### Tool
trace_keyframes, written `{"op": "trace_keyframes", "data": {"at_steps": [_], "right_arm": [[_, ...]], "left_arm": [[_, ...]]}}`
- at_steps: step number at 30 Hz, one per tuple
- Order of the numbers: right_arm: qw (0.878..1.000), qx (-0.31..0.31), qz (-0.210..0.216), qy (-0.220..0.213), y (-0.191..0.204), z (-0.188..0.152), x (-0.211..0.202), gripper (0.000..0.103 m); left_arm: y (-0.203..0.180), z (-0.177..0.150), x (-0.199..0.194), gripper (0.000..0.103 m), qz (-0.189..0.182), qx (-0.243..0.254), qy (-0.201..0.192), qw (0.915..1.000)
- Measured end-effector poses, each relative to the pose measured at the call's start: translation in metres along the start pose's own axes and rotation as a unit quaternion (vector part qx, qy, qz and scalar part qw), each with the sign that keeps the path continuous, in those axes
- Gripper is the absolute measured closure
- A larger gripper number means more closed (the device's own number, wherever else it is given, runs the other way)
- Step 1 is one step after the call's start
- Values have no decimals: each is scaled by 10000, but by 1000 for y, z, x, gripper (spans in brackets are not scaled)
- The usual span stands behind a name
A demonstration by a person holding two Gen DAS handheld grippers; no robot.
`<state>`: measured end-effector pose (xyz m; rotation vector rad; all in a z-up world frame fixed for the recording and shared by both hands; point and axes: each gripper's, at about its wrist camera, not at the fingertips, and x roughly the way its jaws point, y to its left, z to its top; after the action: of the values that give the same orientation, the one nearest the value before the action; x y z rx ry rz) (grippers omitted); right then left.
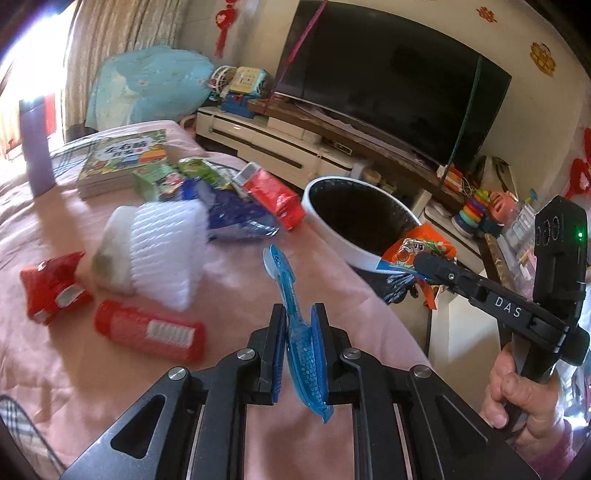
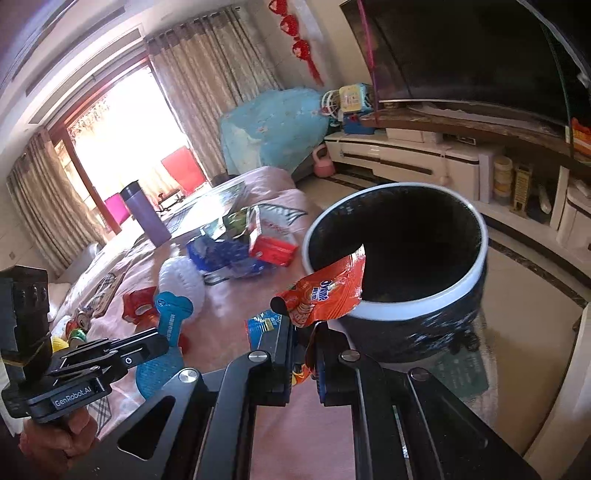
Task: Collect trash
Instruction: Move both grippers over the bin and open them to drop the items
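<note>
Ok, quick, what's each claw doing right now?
Left claw: shut on the blue wrapper.
Right claw: shut on the orange wrapper, by the bin.

The right gripper pinches an orange snack wrapper whose top corner overhangs the white rim of the dark trash bin. At left, the left gripper clamps a blue blister package above the pink tablecloth.

A home living room is showing here: a large television is sitting on a low white media cabinet, beige curtains are hanging by a bright balcony door, and children's toys are crowding the shelf beside red wall ornaments
</note>
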<state>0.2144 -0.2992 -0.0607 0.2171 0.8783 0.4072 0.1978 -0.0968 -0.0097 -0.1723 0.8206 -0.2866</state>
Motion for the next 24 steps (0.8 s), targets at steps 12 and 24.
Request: {"op": "trace_keyframes", "data": {"at_steps": [12,24], "right_arm": [[9994,98,-317,-25,-50,34,10,94],[9985,-66,-432,320,-83,58,35,94]], "left_arm": [[-25,57,60,91,-179,379,-84,9991],[-40,110,144,91,-215,537,56,9983]]}}
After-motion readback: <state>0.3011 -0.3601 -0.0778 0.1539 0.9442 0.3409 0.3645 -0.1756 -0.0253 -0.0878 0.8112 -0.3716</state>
